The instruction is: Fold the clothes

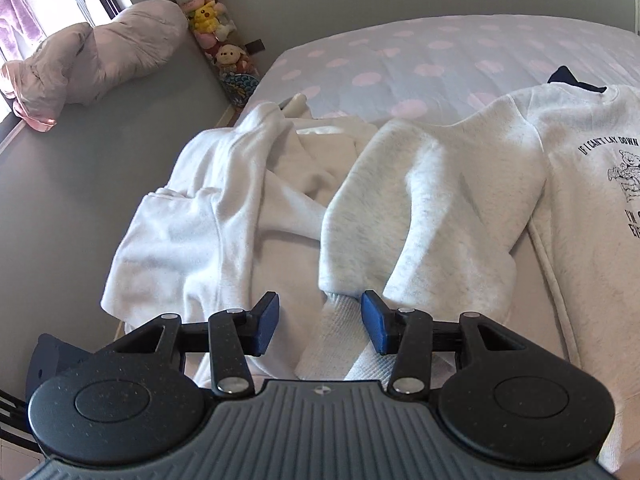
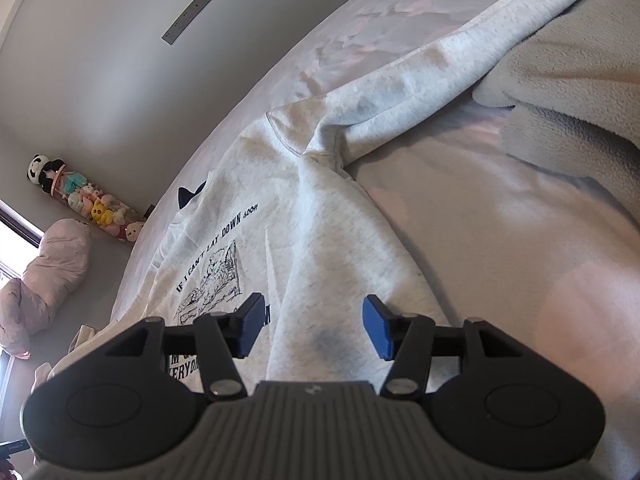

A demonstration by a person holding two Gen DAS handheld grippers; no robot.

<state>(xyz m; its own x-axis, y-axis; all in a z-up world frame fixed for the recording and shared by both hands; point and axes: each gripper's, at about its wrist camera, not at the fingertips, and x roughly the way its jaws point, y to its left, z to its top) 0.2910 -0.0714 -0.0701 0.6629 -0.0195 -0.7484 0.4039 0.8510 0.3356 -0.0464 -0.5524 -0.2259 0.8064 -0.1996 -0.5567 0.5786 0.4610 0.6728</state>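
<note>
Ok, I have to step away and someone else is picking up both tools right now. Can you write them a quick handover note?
Left tool: open, holding nothing, poised over the ribbed cuff of the grey sweatshirt's sleeve.
Right tool: open, holding nothing, above the sweatshirt's body beside the printed graphic.
Sweatshirt: face up on the polka-dot bed, other sleeve stretched outward. A second white garment lies crumpled beside it.
Done: sweatshirt laid out; no fold visible yet.
Left: fold in sleeves, fold the body, then do the white garment.
</note>
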